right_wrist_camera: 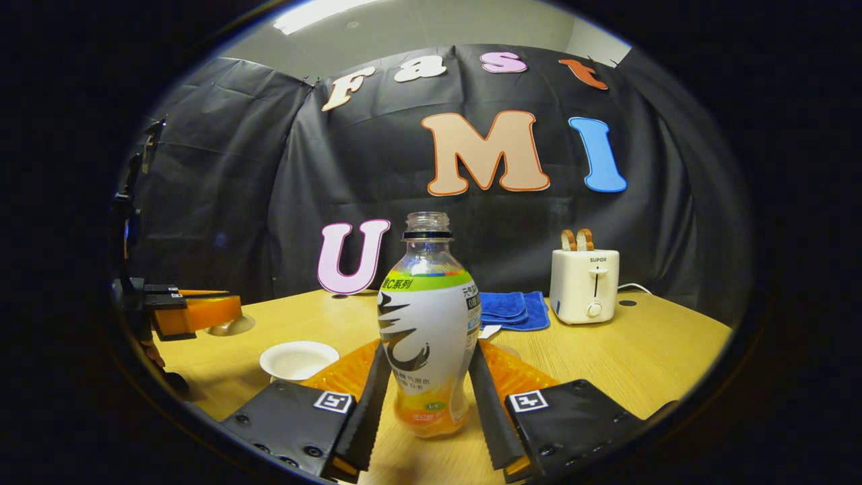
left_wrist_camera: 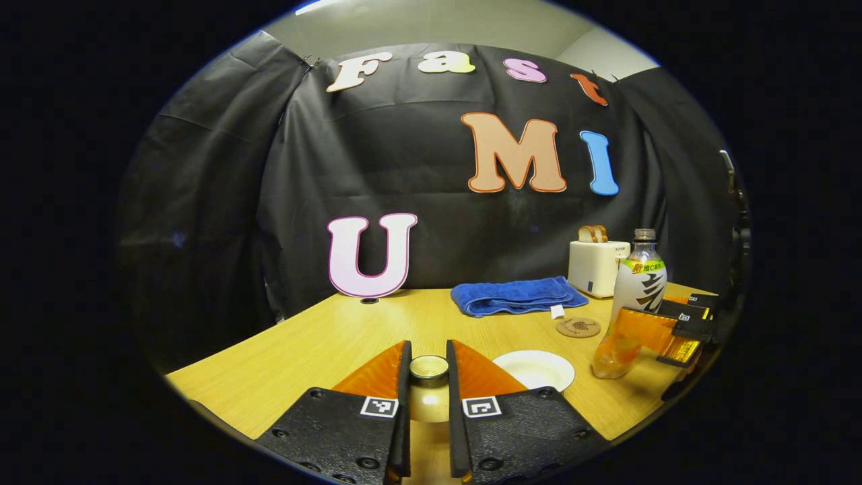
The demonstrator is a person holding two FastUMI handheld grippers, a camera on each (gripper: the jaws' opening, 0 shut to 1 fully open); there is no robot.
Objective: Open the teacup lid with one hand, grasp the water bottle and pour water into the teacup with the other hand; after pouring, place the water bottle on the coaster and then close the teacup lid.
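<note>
Two grippers [left_wrist_camera: 428, 387] [right_wrist_camera: 424, 397]: lid [left_wrist_camera: 429, 368], "SUPOR" toaster [right_wrist_camera: 584, 285].

1 bottle [right_wrist_camera: 428, 337], 1 teacup [left_wrist_camera: 537, 368], 1 lid [left_wrist_camera: 429, 367], 1 coaster [left_wrist_camera: 578, 327], 1 towel [left_wrist_camera: 515, 296], 1 toaster [right_wrist_camera: 584, 285] w/ 2 toast slices [right_wrist_camera: 577, 239].

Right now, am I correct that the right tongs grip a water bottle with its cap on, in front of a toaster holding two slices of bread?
Not quite: the water bottle has no cap, and the right gripper view shows its neck open. The rest stands: the right tongs grip it, and the toaster behind holds two slices of bread.
</note>
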